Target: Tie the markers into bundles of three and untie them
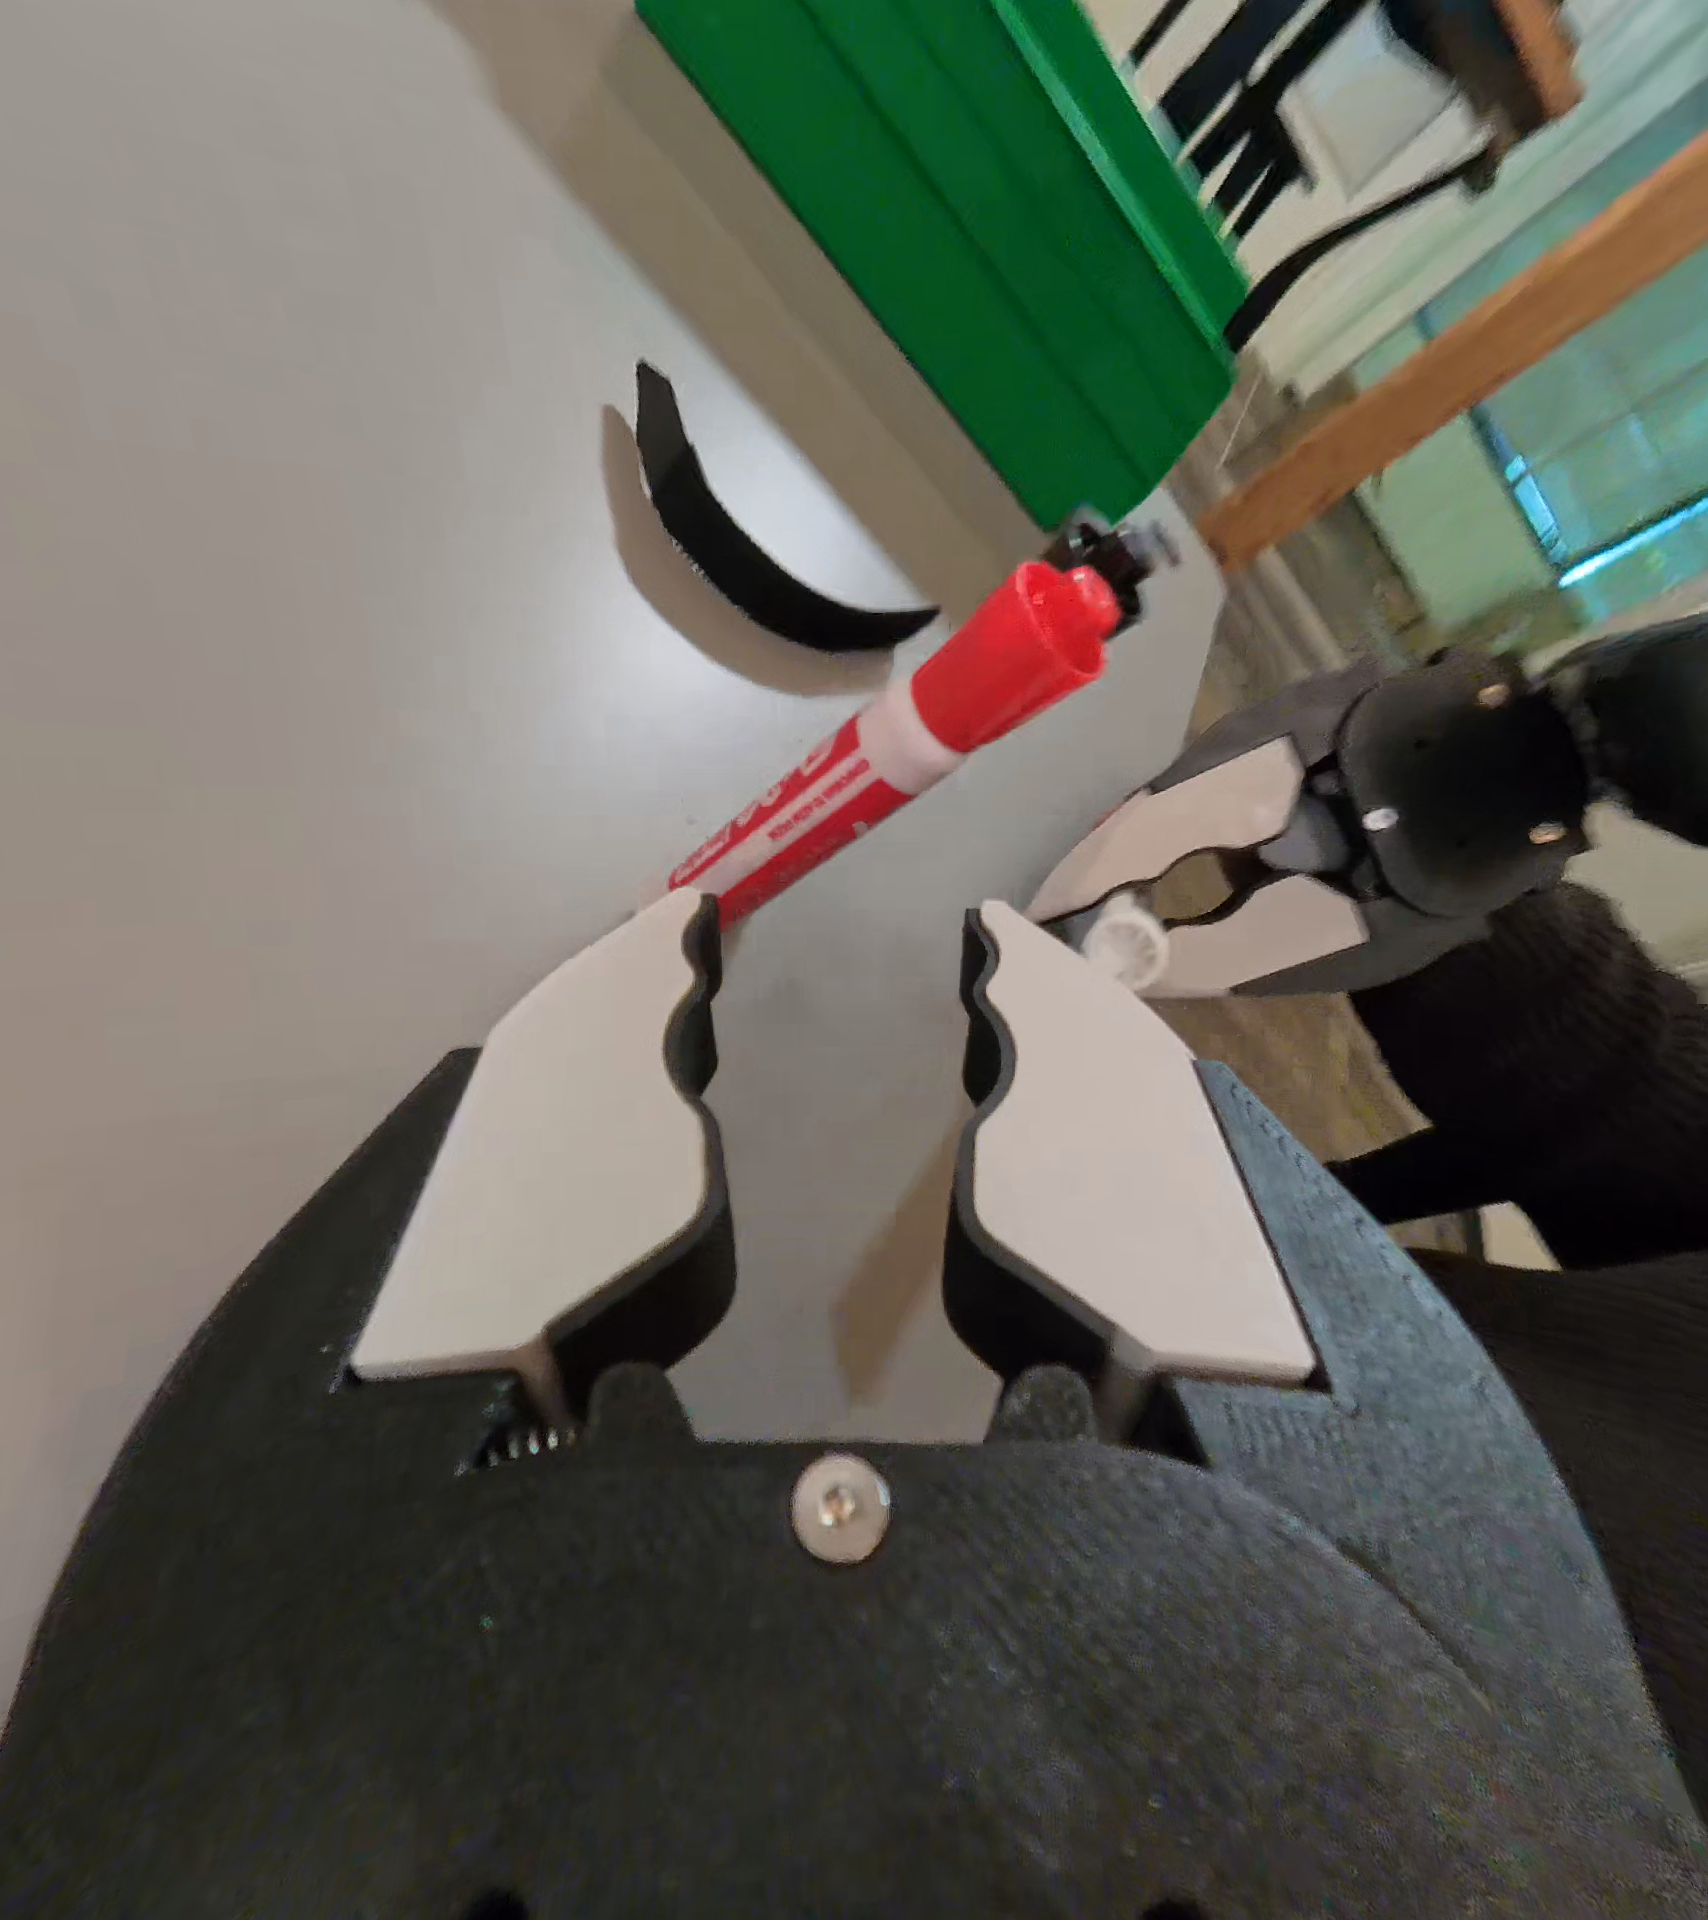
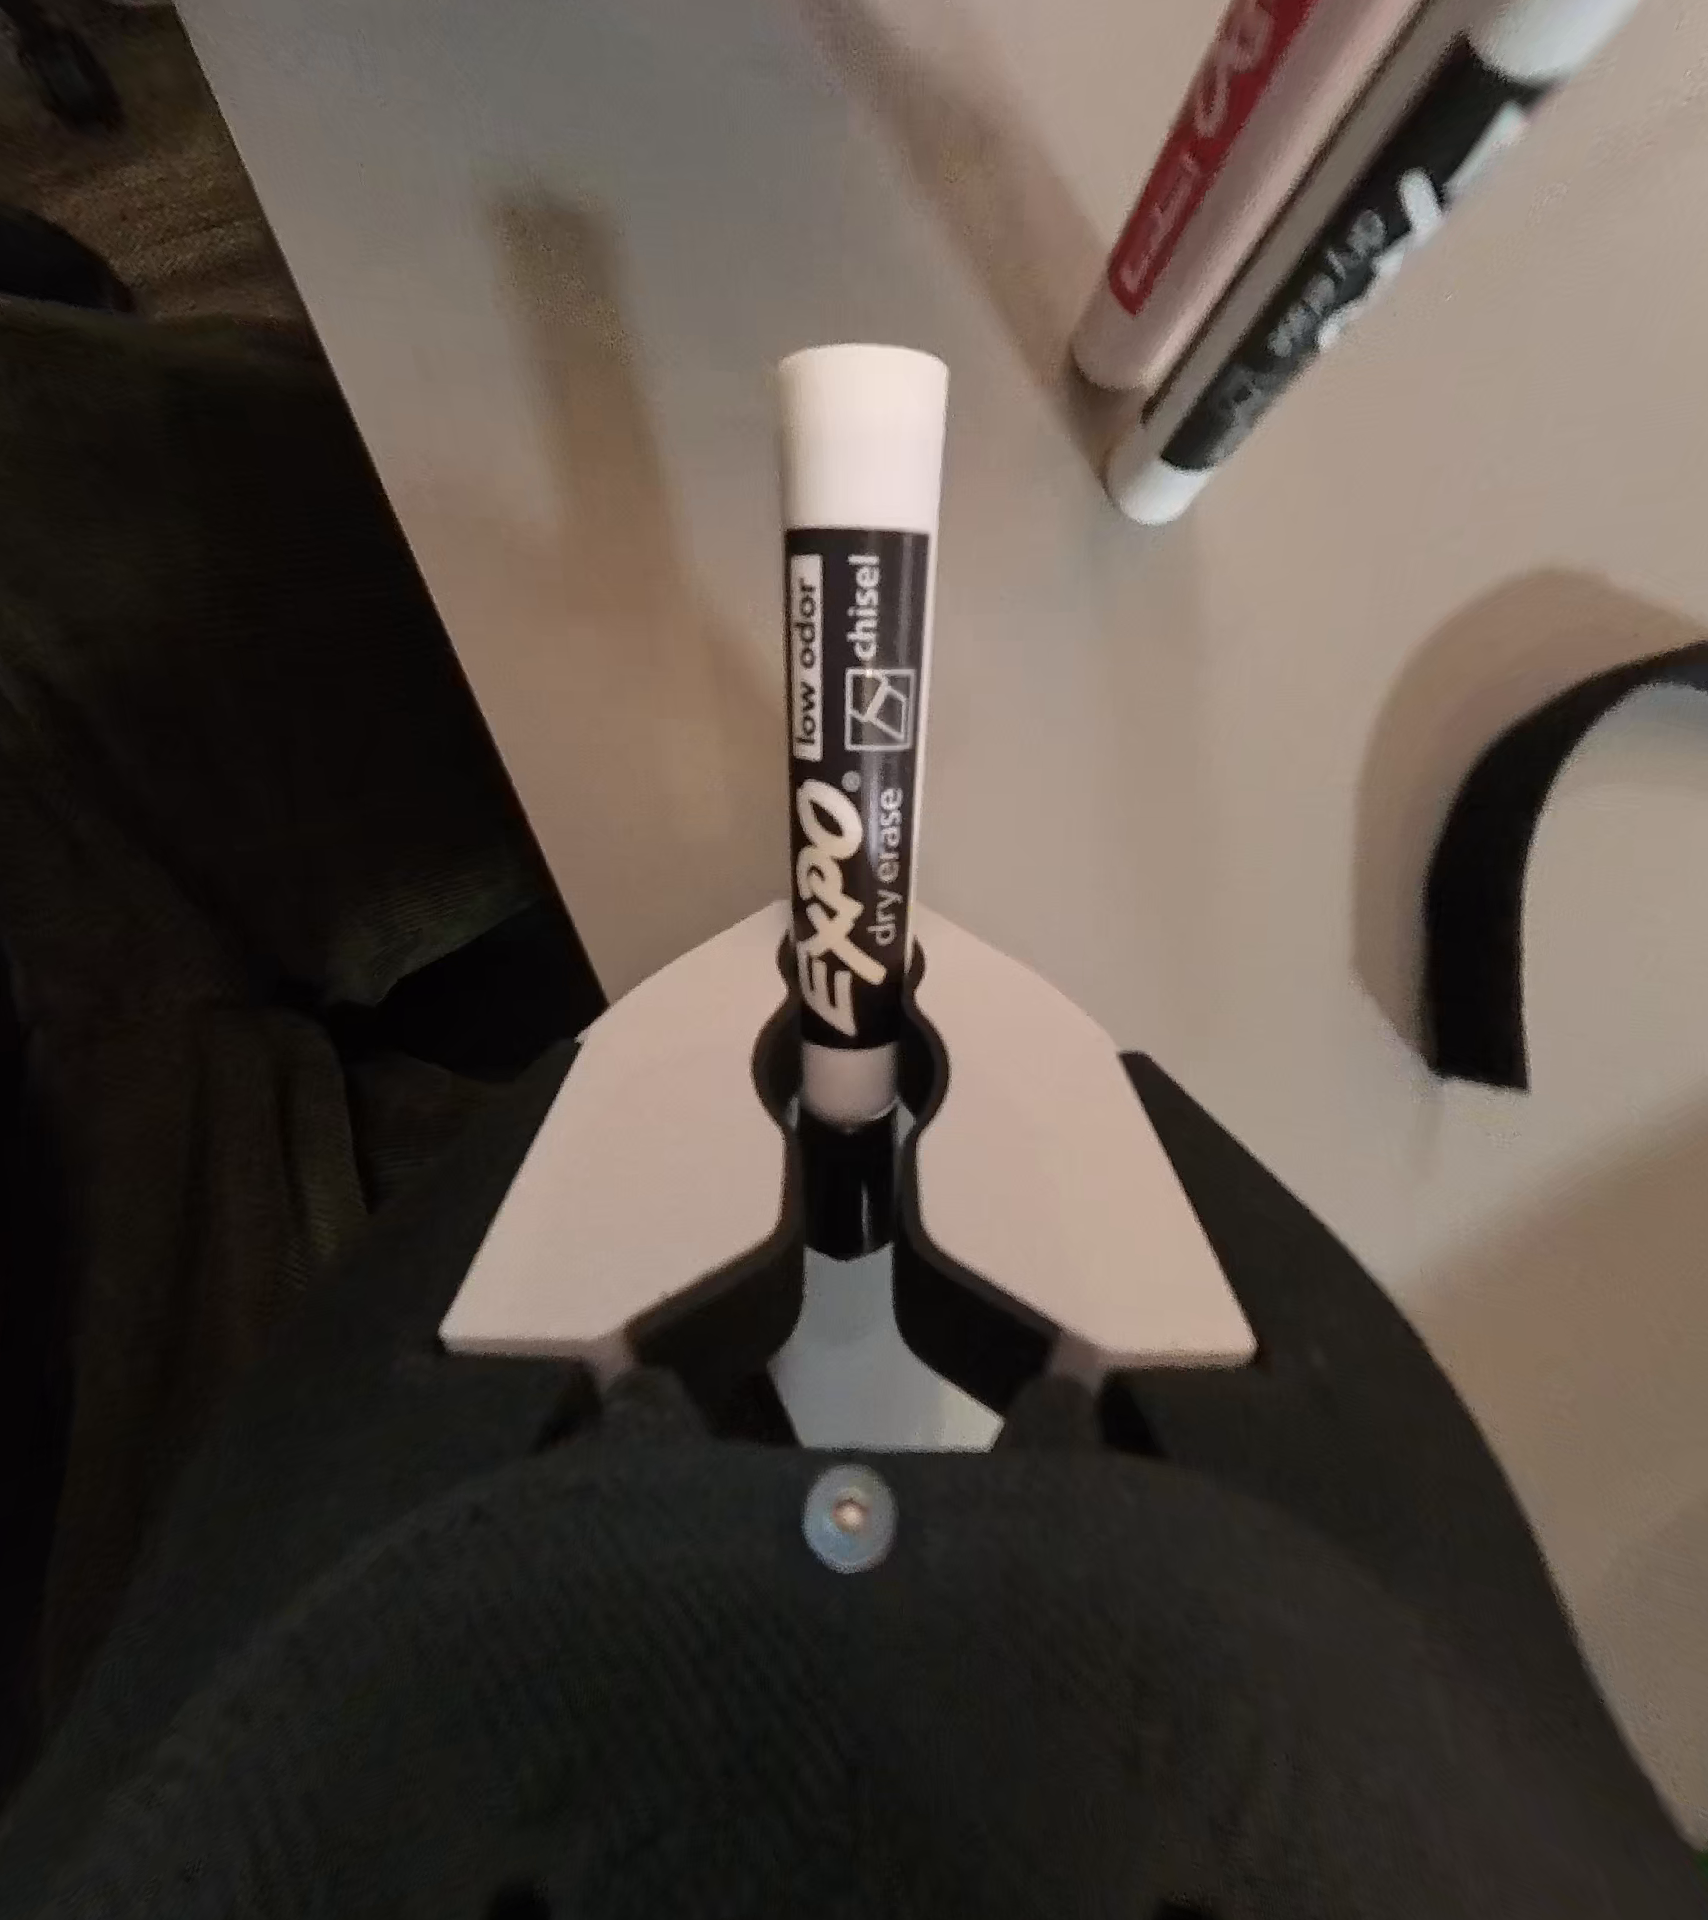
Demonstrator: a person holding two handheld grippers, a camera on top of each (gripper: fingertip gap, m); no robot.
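No bundle exists at this moment: the black hook-and-loop strap [image 1: 725,540] lies loose and curled on the table [image 1: 206,623], wrapped around nothing. The red marker [image 1: 891,748] and a black marker [image 2: 1297,343] rest side by side near it. The right gripper [image 2: 855,997] is clamped on another black marker [image 2: 855,665], while the left gripper [image 1: 839,935] hangs open and empty. Whether bundling is starting or untying has finished cannot be judged.
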